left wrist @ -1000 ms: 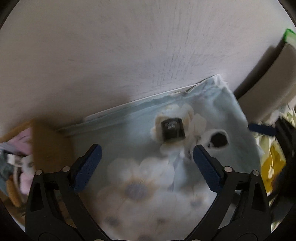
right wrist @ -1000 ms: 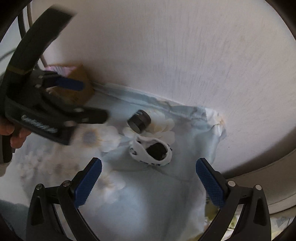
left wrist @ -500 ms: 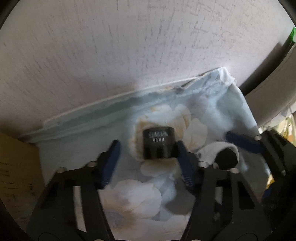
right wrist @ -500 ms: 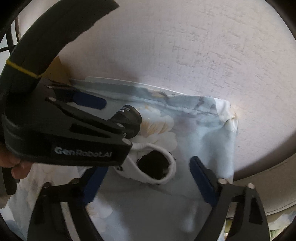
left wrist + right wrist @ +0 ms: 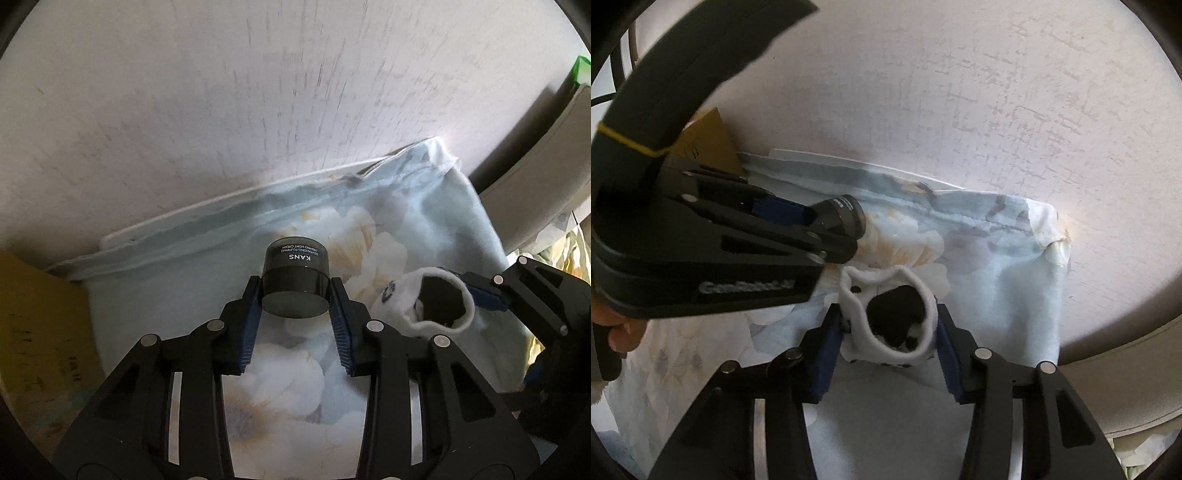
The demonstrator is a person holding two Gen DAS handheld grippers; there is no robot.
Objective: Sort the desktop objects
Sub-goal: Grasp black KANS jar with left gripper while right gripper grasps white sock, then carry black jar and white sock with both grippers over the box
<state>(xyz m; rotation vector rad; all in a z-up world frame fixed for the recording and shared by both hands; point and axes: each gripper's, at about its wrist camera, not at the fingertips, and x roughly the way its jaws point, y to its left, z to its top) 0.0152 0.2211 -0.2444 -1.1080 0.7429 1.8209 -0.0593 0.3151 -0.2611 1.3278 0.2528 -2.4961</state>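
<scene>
A black cream jar (image 5: 295,282) marked KANS lies on its side on the pale blue flowered cloth (image 5: 424,229). My left gripper (image 5: 294,295) is shut on the jar, one blue pad on each side; the jar also shows in the right wrist view (image 5: 842,218). A small white fleece pouch with black spots (image 5: 890,317) has a dark thing inside its open mouth. My right gripper (image 5: 888,325) is shut on the pouch, its pads pressing both sides. The pouch also shows in the left wrist view (image 5: 436,302).
A brown cardboard box (image 5: 40,332) stands at the left edge of the cloth, also seen in the right wrist view (image 5: 709,144). The textured wall (image 5: 258,92) rises right behind the cloth. A beige ledge (image 5: 546,177) is at the right.
Both grippers moved forward and closed. The left one, open a second ago, now grips the jar. The right one, open before, now grips the pouch.
</scene>
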